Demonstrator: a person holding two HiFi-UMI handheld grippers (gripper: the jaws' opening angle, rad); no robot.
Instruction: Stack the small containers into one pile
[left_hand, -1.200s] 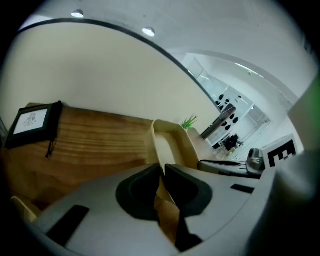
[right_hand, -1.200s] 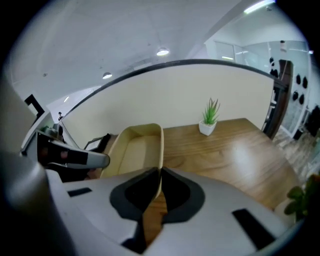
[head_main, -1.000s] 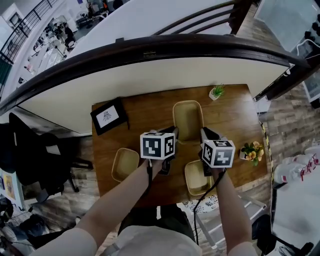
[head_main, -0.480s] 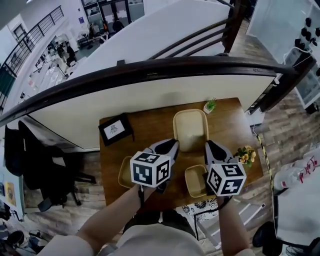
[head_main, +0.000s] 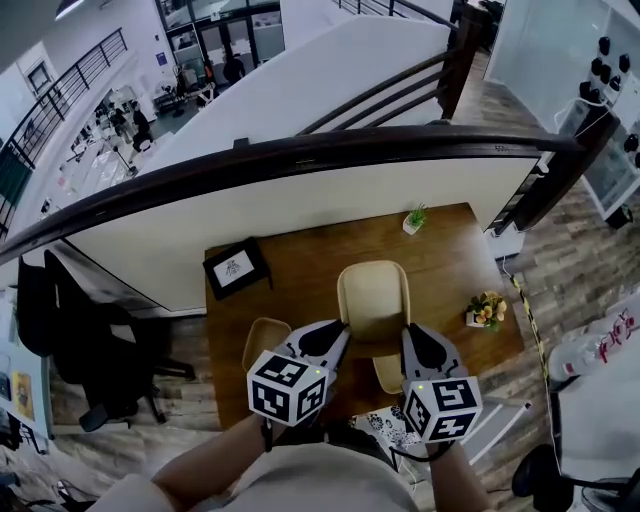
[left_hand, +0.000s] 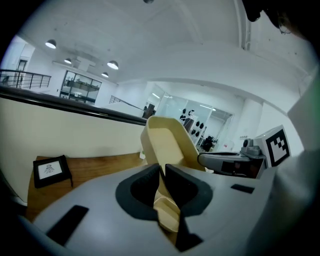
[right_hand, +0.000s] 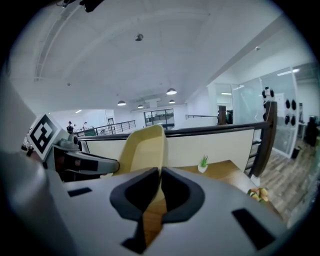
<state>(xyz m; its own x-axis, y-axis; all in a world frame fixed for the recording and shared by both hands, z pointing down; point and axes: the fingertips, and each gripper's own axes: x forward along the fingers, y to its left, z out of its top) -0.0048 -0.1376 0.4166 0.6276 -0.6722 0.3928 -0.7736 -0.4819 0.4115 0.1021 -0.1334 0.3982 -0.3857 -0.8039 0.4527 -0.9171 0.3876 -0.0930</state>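
Note:
A large beige container (head_main: 372, 298) hangs tilted above the wooden table (head_main: 300, 265), held by both grippers. My left gripper (head_main: 335, 336) is shut on its left rim and my right gripper (head_main: 411, 340) is shut on its right rim. In the left gripper view the rim of the beige container (left_hand: 167, 142) is pinched between the pads of the left gripper (left_hand: 162, 172). In the right gripper view the right gripper (right_hand: 160, 180) clamps the other edge of the container (right_hand: 145, 150). A small beige container (head_main: 262, 342) lies on the table at the left. Another (head_main: 388, 372) shows partly between the grippers.
A black picture frame (head_main: 235, 268) lies at the table's far left. A small potted plant (head_main: 413, 218) stands at the far edge and a flower pot (head_main: 484, 308) at the right edge. A dark curved railing (head_main: 300, 150) runs behind the table. A black chair (head_main: 90, 350) stands left.
Both grippers have risen toward the camera with the large container between them. It has left the table top and now hangs tilted nearer the front edge.

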